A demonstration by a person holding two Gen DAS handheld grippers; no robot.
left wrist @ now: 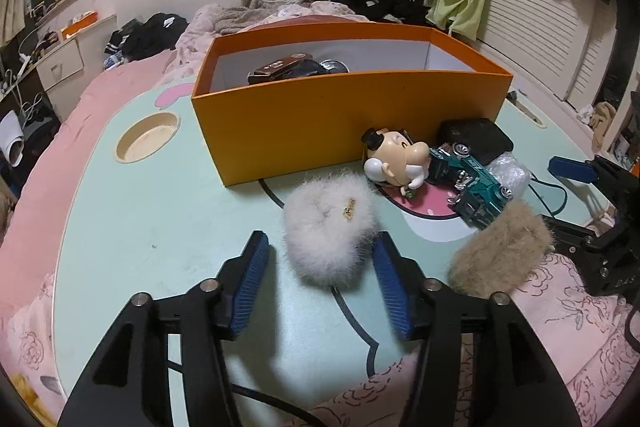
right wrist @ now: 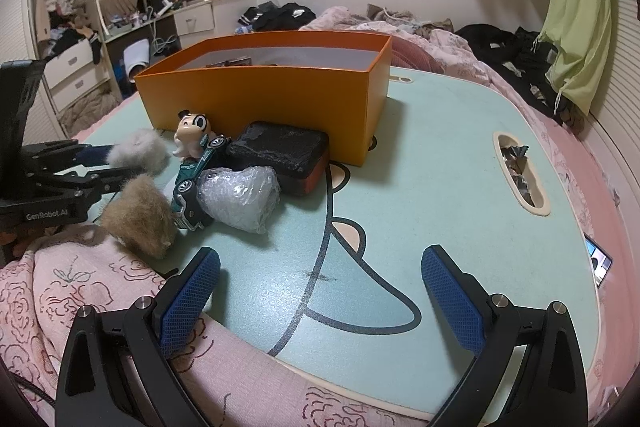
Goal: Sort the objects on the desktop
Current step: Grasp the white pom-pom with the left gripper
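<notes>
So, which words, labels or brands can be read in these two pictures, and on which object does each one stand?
"GenRobot.AI": white print on the black body of the left gripper, seen from the right wrist view.
Gold tag on the white fluffy scrunchie: some script, too small to read.
Markings on the green toy car: too blurred to read.
Letters on the right gripper's black frame in the left wrist view: too faint to read.

two handheld grippers in black, padded in blue

the left gripper (left wrist: 320, 259) and the right gripper (right wrist: 320, 291) are each built from black angular arms with triangular cut-outs, joined by silver round-headed pins. each finger is faced with a blue pad (right wrist: 452, 301) textured in a fine grid. white "genrobot.ai" lettering is printed on the left gripper's body in the right wrist view, and a black cable is seen beneath it.
</notes>
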